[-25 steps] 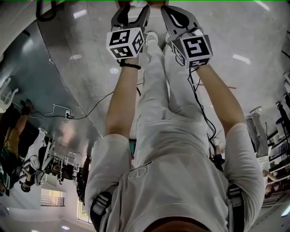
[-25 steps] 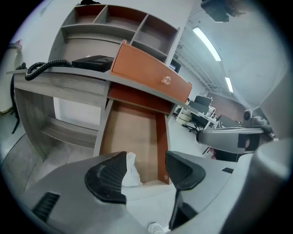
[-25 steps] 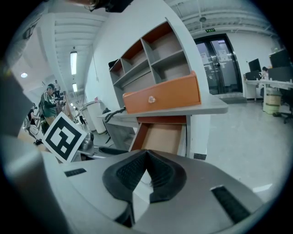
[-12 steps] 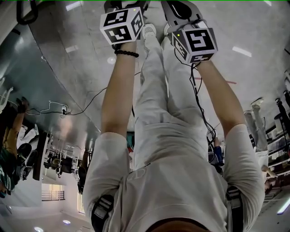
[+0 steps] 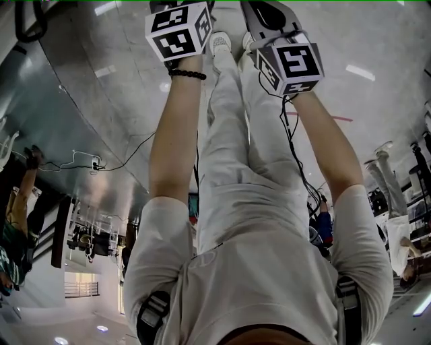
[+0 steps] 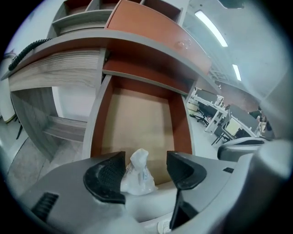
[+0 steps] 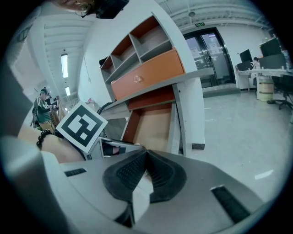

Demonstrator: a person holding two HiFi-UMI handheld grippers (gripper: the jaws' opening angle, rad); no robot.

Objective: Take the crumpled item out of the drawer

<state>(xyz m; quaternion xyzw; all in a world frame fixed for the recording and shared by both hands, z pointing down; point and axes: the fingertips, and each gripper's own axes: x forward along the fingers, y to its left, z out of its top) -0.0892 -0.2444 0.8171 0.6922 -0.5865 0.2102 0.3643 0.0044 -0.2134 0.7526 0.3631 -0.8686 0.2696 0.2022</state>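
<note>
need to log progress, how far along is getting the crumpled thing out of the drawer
Done: the drawer is pulled open. In hand: the left gripper has its jaws either side of the crumpled white item at the drawer's front and is closing on it. A gap shows at one pad, so no firm grip yet. Left: clamp it and lift it clear. The right gripper is shut and empty.

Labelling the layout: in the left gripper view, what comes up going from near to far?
Left tongs, closing, with the crumpled white item between them → open drawer → closed orange drawer front → shelf cubbies.
</note>
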